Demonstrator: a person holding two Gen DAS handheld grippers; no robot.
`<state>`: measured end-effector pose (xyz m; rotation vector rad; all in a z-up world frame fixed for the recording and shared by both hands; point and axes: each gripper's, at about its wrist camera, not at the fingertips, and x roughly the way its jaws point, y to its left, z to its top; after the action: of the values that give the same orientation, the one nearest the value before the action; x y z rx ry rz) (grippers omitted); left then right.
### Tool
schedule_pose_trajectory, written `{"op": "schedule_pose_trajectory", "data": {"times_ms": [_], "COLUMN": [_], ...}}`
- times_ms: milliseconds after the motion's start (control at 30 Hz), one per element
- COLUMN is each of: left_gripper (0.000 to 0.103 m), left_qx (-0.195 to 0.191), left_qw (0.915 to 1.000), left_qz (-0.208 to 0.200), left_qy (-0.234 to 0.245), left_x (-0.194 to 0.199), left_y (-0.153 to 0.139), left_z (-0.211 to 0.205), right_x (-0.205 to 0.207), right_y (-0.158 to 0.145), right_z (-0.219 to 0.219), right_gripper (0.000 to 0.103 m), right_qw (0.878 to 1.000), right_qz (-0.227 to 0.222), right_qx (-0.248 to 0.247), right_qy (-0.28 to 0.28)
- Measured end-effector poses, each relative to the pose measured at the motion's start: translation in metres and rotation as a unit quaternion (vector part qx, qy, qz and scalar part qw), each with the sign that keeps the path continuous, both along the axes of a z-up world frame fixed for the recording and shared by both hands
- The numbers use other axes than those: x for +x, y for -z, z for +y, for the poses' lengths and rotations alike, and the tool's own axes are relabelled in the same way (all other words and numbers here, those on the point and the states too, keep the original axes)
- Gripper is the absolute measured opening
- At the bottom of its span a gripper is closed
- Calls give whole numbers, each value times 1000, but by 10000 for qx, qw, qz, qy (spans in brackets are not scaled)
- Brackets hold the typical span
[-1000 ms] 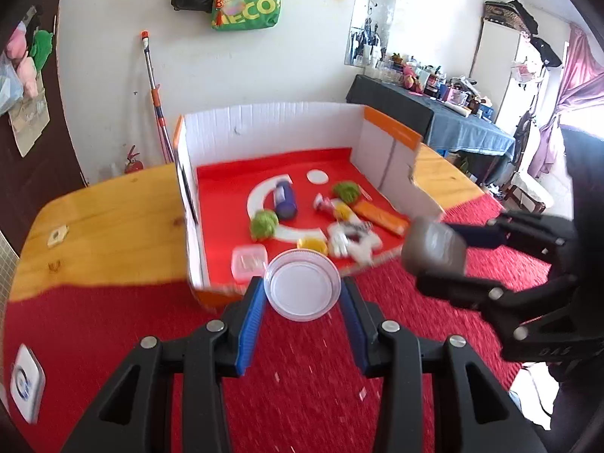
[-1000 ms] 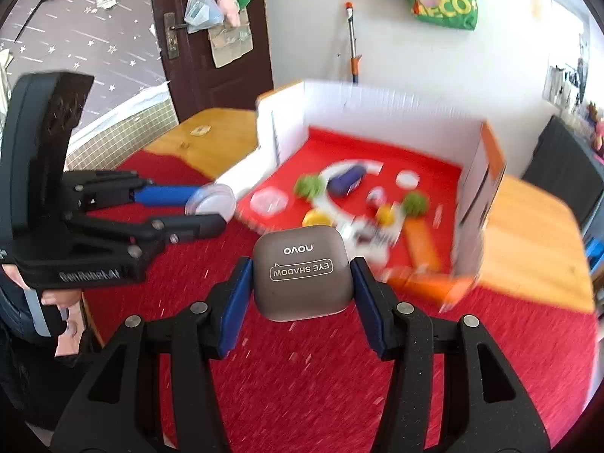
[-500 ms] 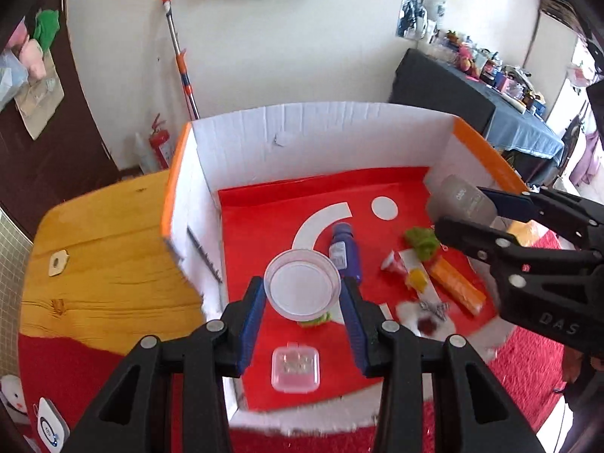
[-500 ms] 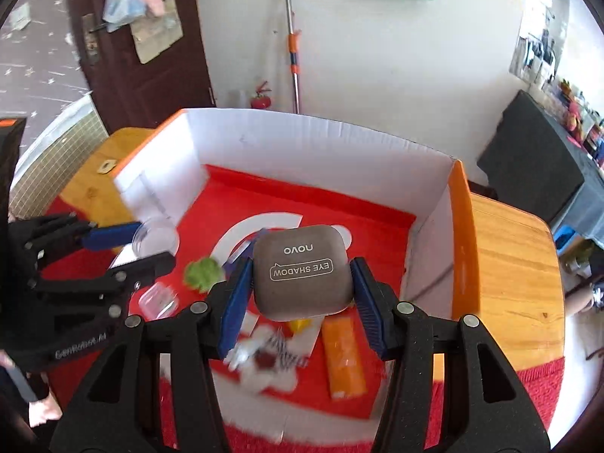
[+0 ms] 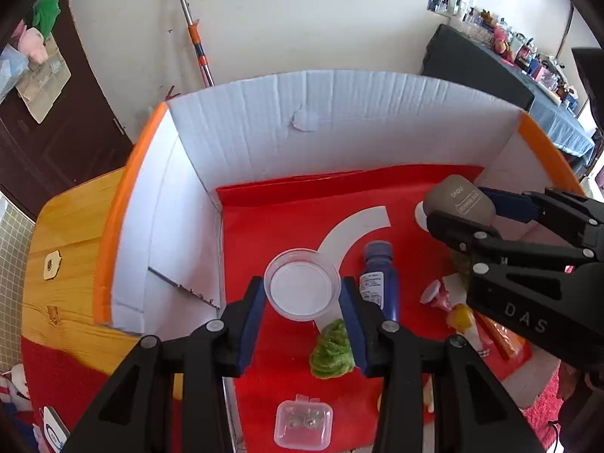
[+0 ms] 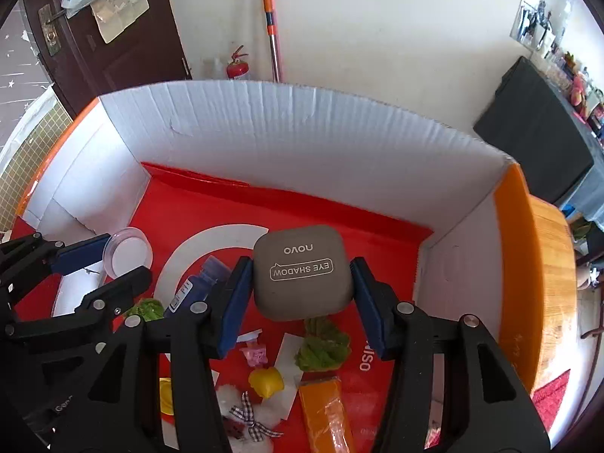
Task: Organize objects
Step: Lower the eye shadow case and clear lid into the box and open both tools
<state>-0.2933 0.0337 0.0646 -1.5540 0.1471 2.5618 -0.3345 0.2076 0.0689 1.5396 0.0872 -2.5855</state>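
My left gripper (image 5: 302, 294) is shut on a round clear lidded jar (image 5: 302, 284), held above the red floor of the open cardboard box (image 5: 339, 120) near its left wall. My right gripper (image 6: 300, 283) is shut on a taupe eye shadow case (image 6: 302, 271) marked "novo", over the box's middle right. Each gripper shows in the other view: the right gripper (image 5: 458, 209) with its case at the right, the left gripper (image 6: 113, 260) with its jar at the left.
On the box floor lie a blue bottle (image 5: 378, 277), two green tufts (image 5: 332, 351) (image 6: 322, 343), a small clear square case (image 5: 304, 424), a yellow piece (image 6: 266, 381), an orange packet (image 6: 326, 413) and a bow (image 6: 251, 419). The wooden table (image 5: 64, 264) has a red cloth.
Both grippers have moved forward from over the red cloth to above the inside of the box, tilting further down. Each keeps its object.
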Motion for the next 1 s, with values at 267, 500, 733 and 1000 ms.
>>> {"op": "schedule_pose_trajectory", "data": {"times_ms": [267,500,733,1000], "left_gripper": [42,43,43,43], "left_qx": [3,4,106,103], "left_qw": [9997,9990,9983,9984], "left_qz": [-173,-303,-387,-355], "left_qy": [-164,-315,-419,-438], "left_x": [-7,-6,-3,-4], "left_y": [10,19,23,26], "left_z": [3,6,6,7], "right_x": [-15,-22,-26,-28], "right_y": [3,11,18,22], "right_z": [-2,-3,-7,-7], "right_gripper": [51,51,51,51], "right_qw": [9999,9998,9994,9991], "right_qz": [-104,-199,-297,-396], "right_qx": [53,97,168,167], "right_qy": [8,9,-12,-35]}}
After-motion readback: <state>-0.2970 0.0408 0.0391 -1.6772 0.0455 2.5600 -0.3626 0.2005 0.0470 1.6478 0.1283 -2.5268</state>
